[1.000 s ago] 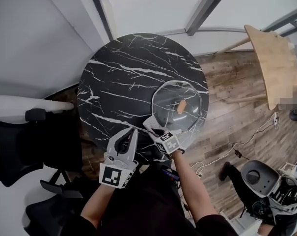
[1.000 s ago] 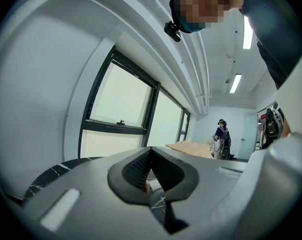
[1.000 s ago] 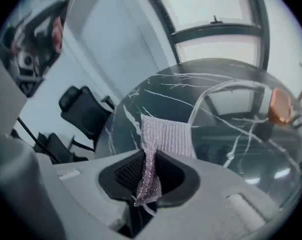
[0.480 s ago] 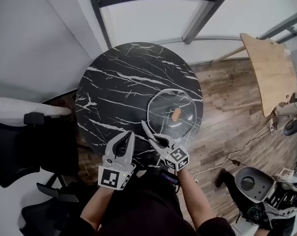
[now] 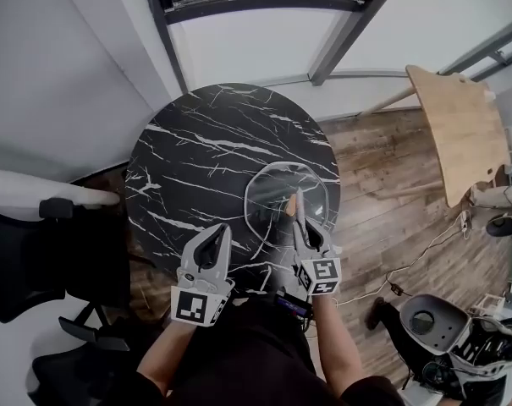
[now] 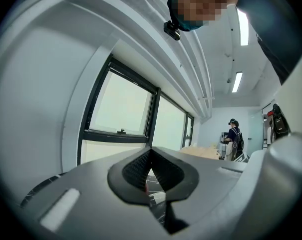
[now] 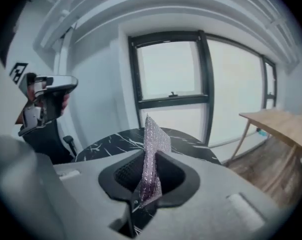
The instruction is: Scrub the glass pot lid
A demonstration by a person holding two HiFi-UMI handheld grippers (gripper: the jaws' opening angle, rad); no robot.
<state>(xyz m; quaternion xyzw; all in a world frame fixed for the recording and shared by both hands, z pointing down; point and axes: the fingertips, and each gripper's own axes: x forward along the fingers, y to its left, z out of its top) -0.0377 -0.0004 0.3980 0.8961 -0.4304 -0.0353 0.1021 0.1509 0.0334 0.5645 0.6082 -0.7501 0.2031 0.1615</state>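
Note:
The glass pot lid [image 5: 268, 191] lies flat on the right half of the round black marble table [image 5: 196, 150]. Its orange knob [image 5: 288, 209] peeks out beside my right gripper [image 5: 299, 201], whose tips reach over the lid's middle. In the right gripper view that gripper [image 7: 148, 171] is shut on a silvery glitter scrub cloth [image 7: 153, 144] that sticks up between the jaws. My left gripper [image 5: 217, 233] hovers over the table's near edge, left of the lid and apart from it. Its jaws are shut with nothing in them [image 6: 151, 171]. The left gripper [image 7: 47, 101] also shows at the right gripper view's left.
A light wooden table [image 5: 457, 129] stands to the right on the wood floor. A black office chair [image 5: 35, 260] is at the left, another chair [image 5: 429, 320] at the bottom right. Cables [image 5: 399, 269] lie on the floor. A person [image 6: 234, 136] stands far off.
My right gripper has swung from the lid's near left rim to point straight over the lid's middle, covering most of the knob. The left gripper has barely moved.

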